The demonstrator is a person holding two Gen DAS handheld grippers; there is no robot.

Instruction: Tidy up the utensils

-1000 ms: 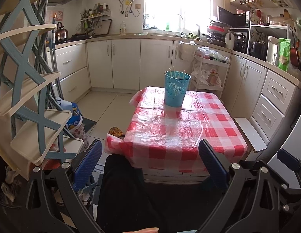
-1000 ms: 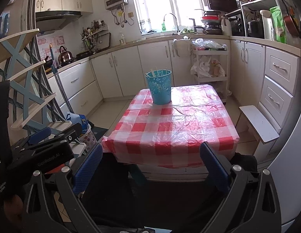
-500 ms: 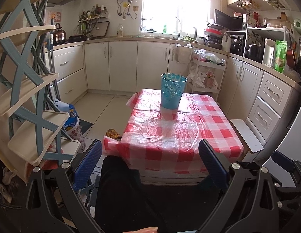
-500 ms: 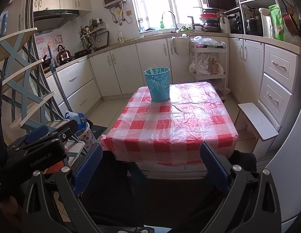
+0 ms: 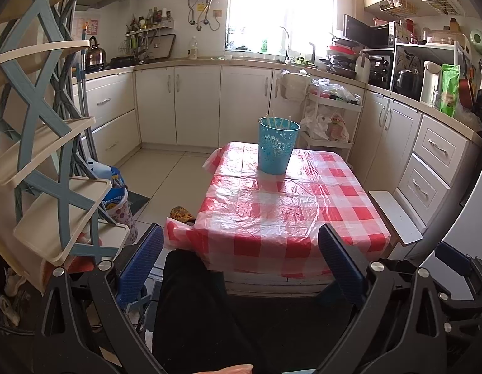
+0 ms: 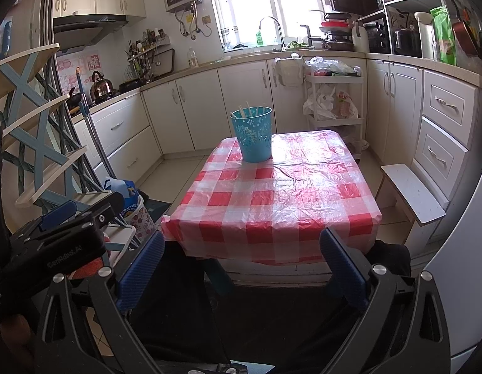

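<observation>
Hanging low before the near edge of the table [image 5: 290, 212], the left gripper [image 5: 241, 255] has its blue-padded jaws spread wide apart around nothing. Beside it, the right gripper [image 6: 241, 258] is likewise agape and empty. Past both, on the far end of the red-checked tablecloth [image 6: 281, 193], a blue perforated bucket [image 5: 277, 146] stands upright, with pale utensil handles [image 5: 272, 118] poking above its rim.

Ahead of both tongs: checked table [image 5: 290, 205], bare up to the blue bucket [image 5: 276, 146] at its far end.
Left of the tongs: tiered shelf rack [image 5: 44, 143] crowds close.
Right of the tongs: white stool [image 6: 412, 193], just beside the table.
</observation>
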